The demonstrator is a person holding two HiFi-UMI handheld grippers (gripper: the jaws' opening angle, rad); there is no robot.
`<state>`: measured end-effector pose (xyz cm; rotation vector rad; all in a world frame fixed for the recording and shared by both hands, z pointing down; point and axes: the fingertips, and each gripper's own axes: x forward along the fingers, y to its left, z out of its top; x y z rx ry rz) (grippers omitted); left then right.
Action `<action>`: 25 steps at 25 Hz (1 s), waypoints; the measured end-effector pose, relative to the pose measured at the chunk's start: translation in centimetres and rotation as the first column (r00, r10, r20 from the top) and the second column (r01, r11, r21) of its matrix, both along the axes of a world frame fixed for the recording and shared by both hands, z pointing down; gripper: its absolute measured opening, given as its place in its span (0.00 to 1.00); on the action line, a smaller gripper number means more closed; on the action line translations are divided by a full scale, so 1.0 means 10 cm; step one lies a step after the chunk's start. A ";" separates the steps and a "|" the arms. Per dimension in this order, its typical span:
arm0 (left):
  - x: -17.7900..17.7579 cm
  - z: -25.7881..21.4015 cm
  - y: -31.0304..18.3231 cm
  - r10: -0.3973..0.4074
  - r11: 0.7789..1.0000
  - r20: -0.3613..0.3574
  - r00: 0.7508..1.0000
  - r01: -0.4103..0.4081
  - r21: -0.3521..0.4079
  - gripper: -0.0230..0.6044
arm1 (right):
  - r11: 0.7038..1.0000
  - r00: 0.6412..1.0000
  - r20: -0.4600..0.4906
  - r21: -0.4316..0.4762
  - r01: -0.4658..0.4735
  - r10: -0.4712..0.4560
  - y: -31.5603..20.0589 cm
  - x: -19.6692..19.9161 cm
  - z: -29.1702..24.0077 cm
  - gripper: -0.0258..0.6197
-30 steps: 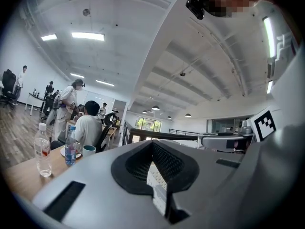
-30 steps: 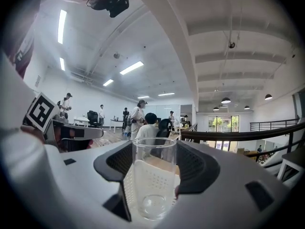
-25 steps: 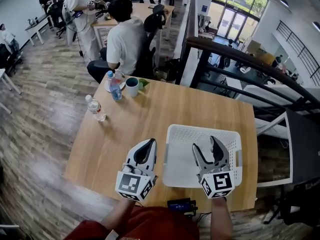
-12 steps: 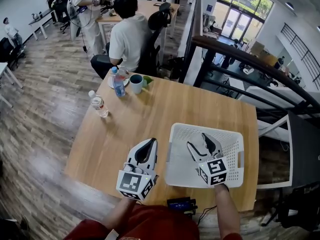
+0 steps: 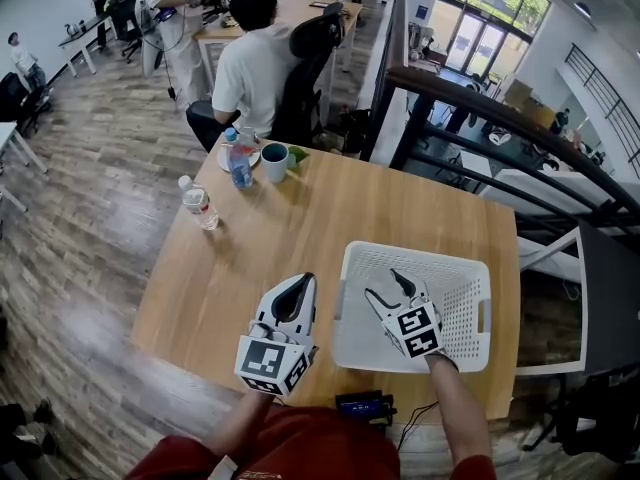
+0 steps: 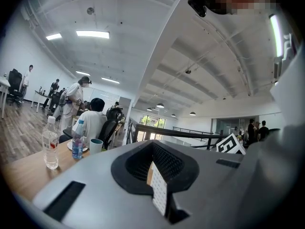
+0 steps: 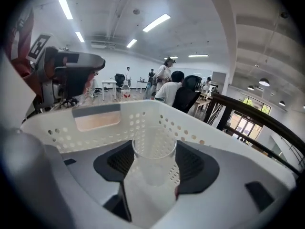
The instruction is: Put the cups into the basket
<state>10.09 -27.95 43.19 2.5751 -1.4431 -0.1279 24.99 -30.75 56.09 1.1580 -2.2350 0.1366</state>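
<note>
While right claw [image 5: 384,284] holds clear cup [image 7: 153,149], inside basket [image 5: 420,256]

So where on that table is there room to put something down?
Free: the bare table middle, between the basket and the far-left corner, and the far-right strip beyond the basket. Crowded: that corner, with two bottles, a mug and a plate; and the near edge, with the left gripper and the right gripper holding a clear cup in the basket.
</note>
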 end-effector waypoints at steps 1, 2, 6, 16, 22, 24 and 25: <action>0.00 0.01 0.00 0.001 1.000 0.002 1.000 -0.001 -0.001 0.05 | 1.000 1.000 -0.012 -0.013 0.012 -0.012 0.00 -0.02 0.05 0.47; 0.01 0.02 0.00 0.000 1.000 0.004 1.000 0.000 -0.002 0.05 | 0.999 1.000 -0.021 -0.026 0.022 -0.023 0.00 -0.03 0.09 0.47; -0.01 0.06 -0.01 -0.003 1.000 0.009 1.000 0.003 -0.013 0.05 | 0.996 0.997 -0.046 -0.070 0.057 -0.060 0.00 -0.08 0.21 0.47; -0.01 0.12 -0.01 -0.005 1.000 0.010 1.000 0.005 -0.022 0.05 | 0.988 0.993 -0.062 -0.123 0.092 -0.100 -0.10 -0.17 0.37 0.47; -0.02 0.14 -0.03 -0.012 1.000 0.010 1.000 0.012 -0.028 0.05 | 0.985 0.995 -0.048 -0.152 0.076 -0.084 -0.11 -0.13 0.46 0.47; -0.01 0.14 -0.03 -0.008 1.000 0.011 1.000 0.009 -0.029 0.05 | 0.984 0.995 -0.051 -0.162 0.071 -0.080 -0.10 -0.12 0.50 0.47; 0.00 0.15 -0.03 -0.007 1.000 0.012 1.000 0.007 -0.030 0.05 | 0.983 0.995 -0.054 -0.168 0.072 -0.082 -0.09 -0.12 0.52 0.47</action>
